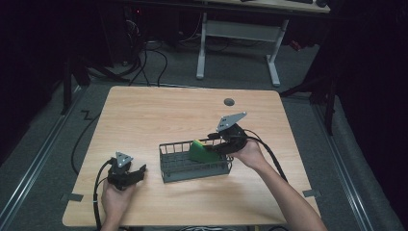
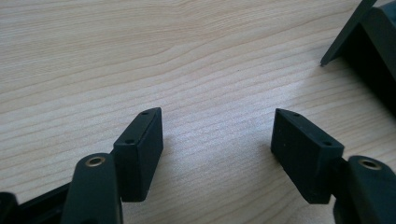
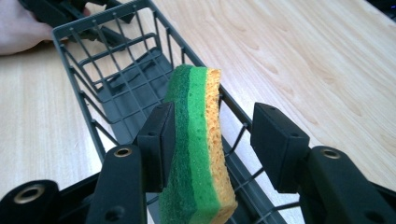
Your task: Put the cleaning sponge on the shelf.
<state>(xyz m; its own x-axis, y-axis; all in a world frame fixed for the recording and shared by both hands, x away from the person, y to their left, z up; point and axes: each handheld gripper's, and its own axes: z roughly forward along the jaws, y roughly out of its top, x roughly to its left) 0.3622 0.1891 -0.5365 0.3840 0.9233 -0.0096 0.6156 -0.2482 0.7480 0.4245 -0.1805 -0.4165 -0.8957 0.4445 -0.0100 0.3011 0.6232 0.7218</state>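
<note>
A light wooden table (image 1: 159, 115) is seen from above, with a person's two forearms coming in from the bottom edge, each hand holding a black two-jaw gripper. Near the middle of the table stands a long, dark grey wire basket (image 1: 195, 162), open at the top.

The right gripper (image 1: 217, 144) is held over the right end of the basket, tilted down towards it. A sponge (image 1: 201, 151) is seen between its jaws, at the basket's right end and partly above the rim. In the right gripper view, the sponge (image 3: 198, 149) is shown edge-on, standing upright, with a dark green layer on one side, a brighter green layer in the middle and a yellow-orange layer on the other. The dark green face is touched by one jaw, while a clear gap is left between the yellow face and the other jaw, so the jaws are parted and the sponge is not pinched. The wire basket (image 3: 112, 84) runs away beneath it, its floor bare where it can be seen.

The left gripper (image 1: 137, 174) is held low over the table, just beside the basket's left end and apart from it. In the left gripper view, its jaws are spread wide with nothing but bare wood grain between them, and a dark corner of the basket (image 2: 369, 42) is seen at the upper right
</note>
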